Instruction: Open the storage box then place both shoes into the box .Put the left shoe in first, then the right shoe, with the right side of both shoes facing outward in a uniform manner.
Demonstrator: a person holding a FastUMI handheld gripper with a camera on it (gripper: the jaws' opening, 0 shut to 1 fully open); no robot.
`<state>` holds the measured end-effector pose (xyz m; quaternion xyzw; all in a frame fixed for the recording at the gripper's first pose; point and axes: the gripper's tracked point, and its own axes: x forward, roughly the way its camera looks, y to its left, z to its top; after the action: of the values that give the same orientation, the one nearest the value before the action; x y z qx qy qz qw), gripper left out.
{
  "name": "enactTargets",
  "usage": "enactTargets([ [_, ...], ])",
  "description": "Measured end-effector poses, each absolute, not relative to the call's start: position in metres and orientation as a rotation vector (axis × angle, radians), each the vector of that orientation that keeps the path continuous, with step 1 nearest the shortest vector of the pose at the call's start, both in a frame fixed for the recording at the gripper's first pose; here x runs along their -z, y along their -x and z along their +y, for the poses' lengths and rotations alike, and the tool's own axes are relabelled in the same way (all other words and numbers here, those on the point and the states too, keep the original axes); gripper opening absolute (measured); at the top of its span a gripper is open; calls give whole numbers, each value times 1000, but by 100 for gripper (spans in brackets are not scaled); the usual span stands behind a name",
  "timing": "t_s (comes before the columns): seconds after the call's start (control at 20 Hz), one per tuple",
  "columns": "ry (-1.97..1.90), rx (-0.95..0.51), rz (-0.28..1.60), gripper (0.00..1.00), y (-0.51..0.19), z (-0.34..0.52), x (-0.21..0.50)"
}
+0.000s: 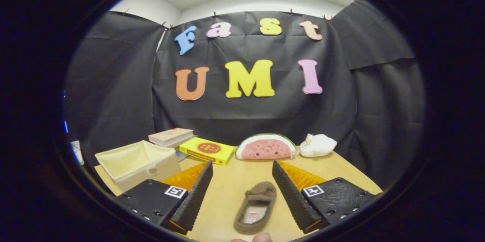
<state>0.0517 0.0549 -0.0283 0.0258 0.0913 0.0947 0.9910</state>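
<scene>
A brown slipper-like shoe (255, 208) lies on the wooden table (235, 181) between my two fingers, toe pointing away, its opening facing up. My gripper (242, 175) is open, the fingers wide apart on either side of the shoe and not touching it. A cream fabric storage box (137, 163) stands open-topped beyond my left finger, at the table's left. I can see nothing inside it from here. A fingertip of a person's hand (257, 238) shows just behind the shoe's heel.
Beyond the fingers, along the back of the table, lie a yellow book (206, 150), a stack of pale books (171, 136), a watermelon-slice plush (266, 146) and a white plush toy (317, 145). The table's right edge runs close behind my right finger.
</scene>
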Motion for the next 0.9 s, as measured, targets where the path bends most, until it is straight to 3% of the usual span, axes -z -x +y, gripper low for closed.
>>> enactTargets([
  [0.35, -96, -91, 405, 96, -68, 15, 98],
  [0.9, -124, -104, 628, 95, -89, 24, 171],
])
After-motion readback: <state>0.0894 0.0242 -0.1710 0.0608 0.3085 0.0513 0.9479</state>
